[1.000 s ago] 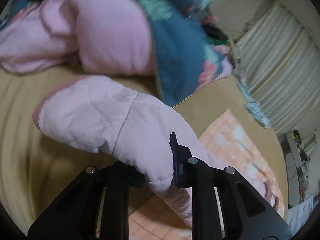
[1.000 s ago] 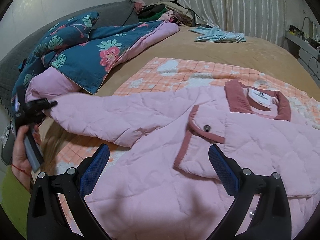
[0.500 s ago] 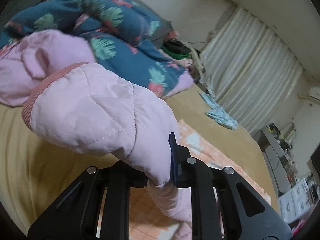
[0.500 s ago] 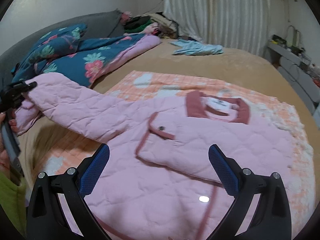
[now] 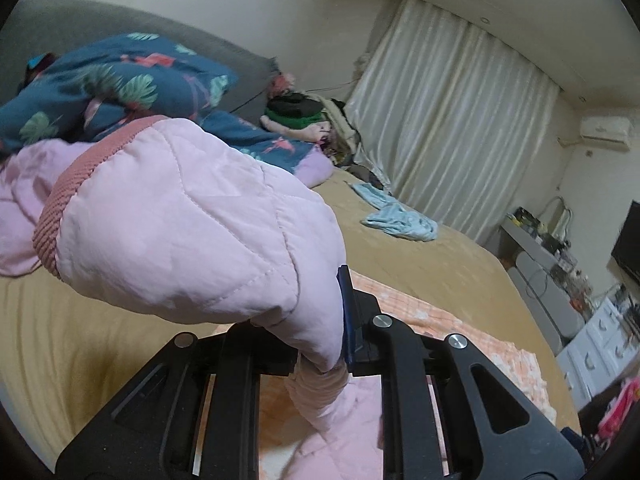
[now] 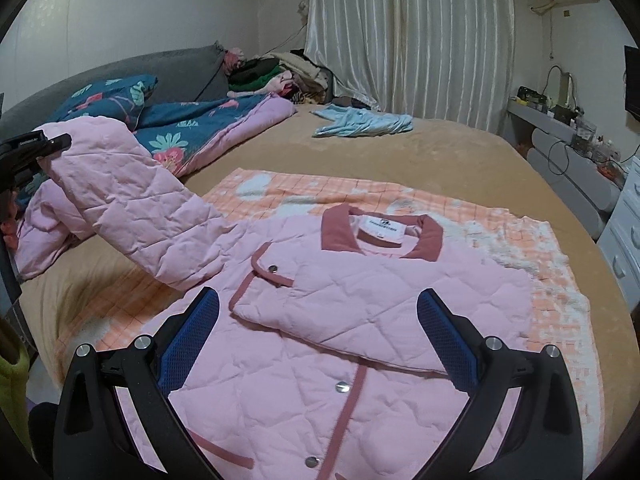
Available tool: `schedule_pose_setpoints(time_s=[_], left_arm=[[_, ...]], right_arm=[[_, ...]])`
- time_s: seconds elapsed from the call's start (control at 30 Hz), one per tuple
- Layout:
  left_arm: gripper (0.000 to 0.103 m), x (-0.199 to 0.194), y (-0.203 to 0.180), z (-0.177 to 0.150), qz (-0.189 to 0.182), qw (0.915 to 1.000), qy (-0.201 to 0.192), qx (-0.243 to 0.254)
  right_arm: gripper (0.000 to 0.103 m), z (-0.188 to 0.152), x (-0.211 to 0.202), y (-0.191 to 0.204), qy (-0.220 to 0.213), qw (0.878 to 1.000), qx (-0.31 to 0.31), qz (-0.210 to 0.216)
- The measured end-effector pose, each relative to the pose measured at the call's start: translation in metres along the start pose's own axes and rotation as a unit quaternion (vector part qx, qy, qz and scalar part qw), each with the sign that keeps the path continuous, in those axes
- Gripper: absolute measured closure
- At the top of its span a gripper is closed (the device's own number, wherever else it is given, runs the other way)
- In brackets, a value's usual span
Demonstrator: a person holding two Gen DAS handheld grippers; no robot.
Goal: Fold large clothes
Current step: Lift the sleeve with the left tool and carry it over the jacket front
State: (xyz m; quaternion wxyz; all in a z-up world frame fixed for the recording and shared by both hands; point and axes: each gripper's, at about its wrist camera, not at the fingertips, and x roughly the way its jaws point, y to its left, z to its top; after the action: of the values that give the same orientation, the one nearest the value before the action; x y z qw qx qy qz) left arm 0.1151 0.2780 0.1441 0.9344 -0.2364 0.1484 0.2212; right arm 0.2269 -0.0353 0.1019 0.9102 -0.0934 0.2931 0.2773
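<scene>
A pink quilted jacket [image 6: 360,300] with a dusty-rose collar lies front up on an orange checked blanket [image 6: 520,240] on the bed. One sleeve is folded across its chest. The other sleeve [image 6: 132,200] is raised off the bed at the left, and my left gripper [image 6: 36,150] is shut on it near the cuff. In the left wrist view the sleeve end [image 5: 180,220] bulges forward over the left gripper [image 5: 320,344], with the rest of the sleeve hanging down between the jaws. My right gripper [image 6: 318,300] hovers open above the jacket's chest, holding nothing.
A blue floral duvet [image 6: 192,132] and a second pink cloth [image 6: 44,224] lie at the bed's left. A light blue garment [image 6: 360,122] lies near the curtain, with a heap of clothes [image 6: 280,72] behind. White drawers [image 6: 624,240] stand at the right edge.
The left gripper has lifted the sleeve well up off the bed and rolled somewhat. The right gripper has shifted over the jacket so that its collar sits nearer the middle; its jaws stay open.
</scene>
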Motion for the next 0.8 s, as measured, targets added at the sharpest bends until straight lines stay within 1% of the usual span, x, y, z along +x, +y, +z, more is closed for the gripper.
schedule_pose_setpoints(time_s=[0.33,0.53,0.8], left_arm=[[0.094,0.0,-0.057,-0.007,-0.012,0.9986,0.0,0.052],[0.094,0.005,-0.085,-0.01,-0.024,0.9967,0.002,0.078],[0.094,0.016,-0.127,-0.024,-0.04,0.9929,0.008,0.112]], right_arm=[[0.004,-0.007,-0.013,-0.037,-0.017,1.0,0.016,-0.012],[0.004,-0.012,-0.013,-0.059,-0.023,0.999,0.022,-0.02],[0.004,-0.02,-0.011,-0.089,-0.034,0.998,0.04,-0.029]])
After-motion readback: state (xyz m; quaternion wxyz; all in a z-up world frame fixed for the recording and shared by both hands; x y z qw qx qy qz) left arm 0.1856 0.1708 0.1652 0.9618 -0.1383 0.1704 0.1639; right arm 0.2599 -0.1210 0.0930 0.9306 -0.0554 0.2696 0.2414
